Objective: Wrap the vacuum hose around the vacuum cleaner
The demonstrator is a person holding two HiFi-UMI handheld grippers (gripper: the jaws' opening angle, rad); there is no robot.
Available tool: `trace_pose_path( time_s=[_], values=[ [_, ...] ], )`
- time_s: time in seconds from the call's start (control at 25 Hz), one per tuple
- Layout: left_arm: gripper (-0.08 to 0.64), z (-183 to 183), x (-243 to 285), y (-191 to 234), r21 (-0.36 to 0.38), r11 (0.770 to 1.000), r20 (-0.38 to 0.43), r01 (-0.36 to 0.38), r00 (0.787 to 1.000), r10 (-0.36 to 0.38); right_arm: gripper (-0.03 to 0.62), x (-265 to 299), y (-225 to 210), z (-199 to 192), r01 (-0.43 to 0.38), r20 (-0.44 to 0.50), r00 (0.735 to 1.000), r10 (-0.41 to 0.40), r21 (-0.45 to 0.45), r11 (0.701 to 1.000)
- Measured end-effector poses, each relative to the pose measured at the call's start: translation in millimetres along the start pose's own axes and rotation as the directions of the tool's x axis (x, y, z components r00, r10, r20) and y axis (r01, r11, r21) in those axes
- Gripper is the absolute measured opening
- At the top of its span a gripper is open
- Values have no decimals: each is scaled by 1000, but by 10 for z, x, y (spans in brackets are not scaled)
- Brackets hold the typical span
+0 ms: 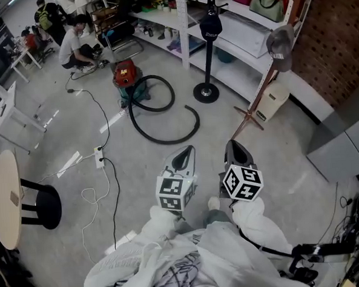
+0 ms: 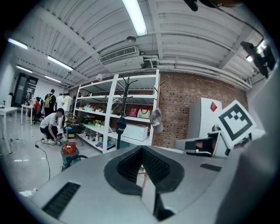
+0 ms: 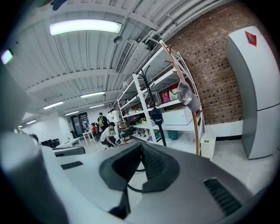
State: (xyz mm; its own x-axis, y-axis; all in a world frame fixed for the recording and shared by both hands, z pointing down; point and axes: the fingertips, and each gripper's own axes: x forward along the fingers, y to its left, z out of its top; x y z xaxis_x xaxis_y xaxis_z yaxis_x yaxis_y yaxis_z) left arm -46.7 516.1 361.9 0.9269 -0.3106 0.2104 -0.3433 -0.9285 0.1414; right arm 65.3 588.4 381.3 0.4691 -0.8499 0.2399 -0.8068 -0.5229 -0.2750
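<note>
The vacuum cleaner [image 1: 125, 76], red on top with a teal body, stands on the floor far ahead, near the shelving. Its black hose [image 1: 165, 113] lies loose on the floor in one loop and a long open curve. Both grippers hover side by side well short of the hose. My left gripper [image 1: 185, 154] is shut with nothing in it, and so is my right gripper [image 1: 235, 148]. In the left gripper view the vacuum cleaner [image 2: 68, 151] is small at the left, beyond the left gripper [image 2: 141, 149]. A piece of hose [image 3: 133, 188] shows below the right gripper [image 3: 141, 147].
A black stand with a cap [image 1: 208, 53] and a wooden rack with a grey cap [image 1: 270, 64] stand by the white shelves [image 1: 236, 27]. A power strip with cables [image 1: 99, 157] lies to the left. A round table [image 1: 4, 199], a black stool [image 1: 45, 206] and a crouching person [image 1: 76, 48] are further left.
</note>
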Motion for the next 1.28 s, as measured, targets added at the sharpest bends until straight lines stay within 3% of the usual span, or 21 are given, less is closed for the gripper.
trace_pose_path(
  time_s=[0.24, 0.48, 0.84, 1.28],
  values=[
    [0, 164, 786, -153, -22, 999, 13, -49, 999, 49, 14, 550, -579, 333, -51, -25, 998, 50, -24, 998],
    [0, 195, 1288, -97, -36, 994, 5, -104, 995, 104, 14, 1071, -969, 333, -65, -77, 995, 65, -1, 998],
    [0, 331, 2000, 504, -32, 982, 6, -186, 983, 186, 14, 2025, -1042, 397, -104, -115, 988, 103, -5, 995],
    [0, 775, 3204, 1421, -10, 985, 45, -171, 984, 171, 14, 3539, -923, 896, -129, -102, 987, 125, -38, 991]
  ],
)
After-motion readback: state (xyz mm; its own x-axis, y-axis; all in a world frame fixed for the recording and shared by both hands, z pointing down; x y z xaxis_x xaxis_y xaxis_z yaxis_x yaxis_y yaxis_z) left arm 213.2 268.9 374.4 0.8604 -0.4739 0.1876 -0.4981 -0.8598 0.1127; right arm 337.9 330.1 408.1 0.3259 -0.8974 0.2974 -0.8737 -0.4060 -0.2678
